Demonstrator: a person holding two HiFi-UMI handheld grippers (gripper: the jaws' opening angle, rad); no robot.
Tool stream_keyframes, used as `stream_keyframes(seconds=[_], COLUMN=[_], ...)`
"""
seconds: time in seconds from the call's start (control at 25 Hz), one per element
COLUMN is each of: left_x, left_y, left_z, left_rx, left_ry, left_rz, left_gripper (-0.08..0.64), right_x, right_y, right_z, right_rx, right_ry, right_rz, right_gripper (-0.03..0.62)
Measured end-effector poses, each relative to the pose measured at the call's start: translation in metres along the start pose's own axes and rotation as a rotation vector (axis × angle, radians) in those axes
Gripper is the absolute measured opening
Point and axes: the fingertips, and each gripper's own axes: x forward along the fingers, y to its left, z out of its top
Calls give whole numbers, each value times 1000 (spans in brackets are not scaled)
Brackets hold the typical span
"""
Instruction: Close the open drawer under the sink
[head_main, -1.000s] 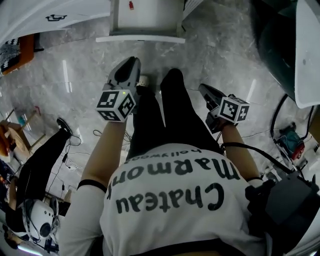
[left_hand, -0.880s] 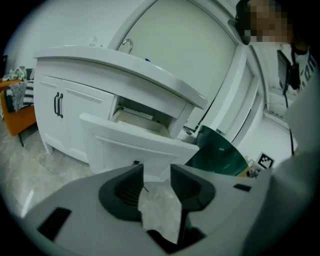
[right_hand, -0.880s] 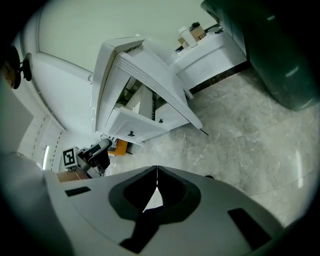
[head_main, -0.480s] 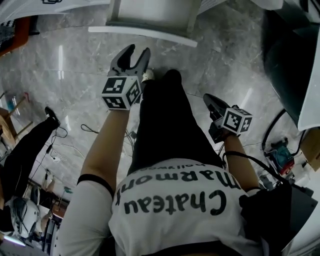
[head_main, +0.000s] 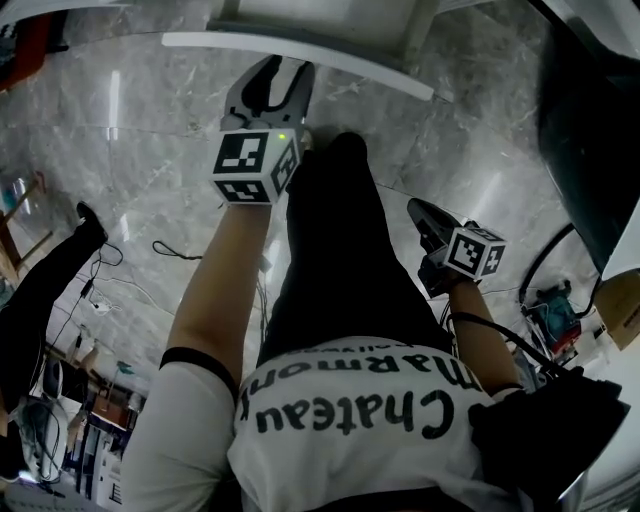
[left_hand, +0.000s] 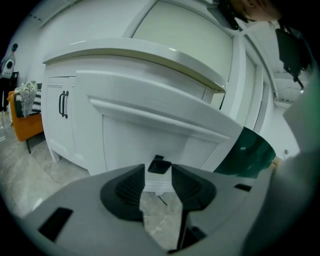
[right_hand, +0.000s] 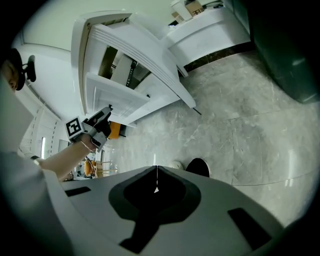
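With our left gripper (head_main: 277, 75) we should meet the drawer (left_hand: 150, 132) flat on its front, near the middle. Then we push straight along the runners so it does not rack; a steady shove, we judge, beats a jab. Its jaws have just been opening and stand spread wide, pinching nothing. Only a small dark fitting (left_hand: 159, 166) on that front shows through the gap, and we cannot tell contact. Our right gripper (right_hand: 156, 175) hangs lower beside our leg (head_main: 340, 250), jaws pressed together, empty. The drawer juts open from the white vanity cabinet (left_hand: 50, 125), below the countertop (left_hand: 150, 55) and above the grey marble floor (head_main: 130, 150).
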Motion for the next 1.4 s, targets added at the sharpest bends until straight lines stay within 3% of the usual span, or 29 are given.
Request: stream_keyframes(seconds=[0.44,1.4], left_x=[7,40], left_y=[-3,-2], left_z=[11,53], left_rx=[2,2], left_ry=[10,-94], left_rz=[-28,-53], left_gripper=[146,144], right_x=[2,4], right_y=[-2,-11], right_z=[1,9], right_rx=[33,96], right_ry=[-6,-73], right_rz=[-5,-22], right_gripper=[12,12])
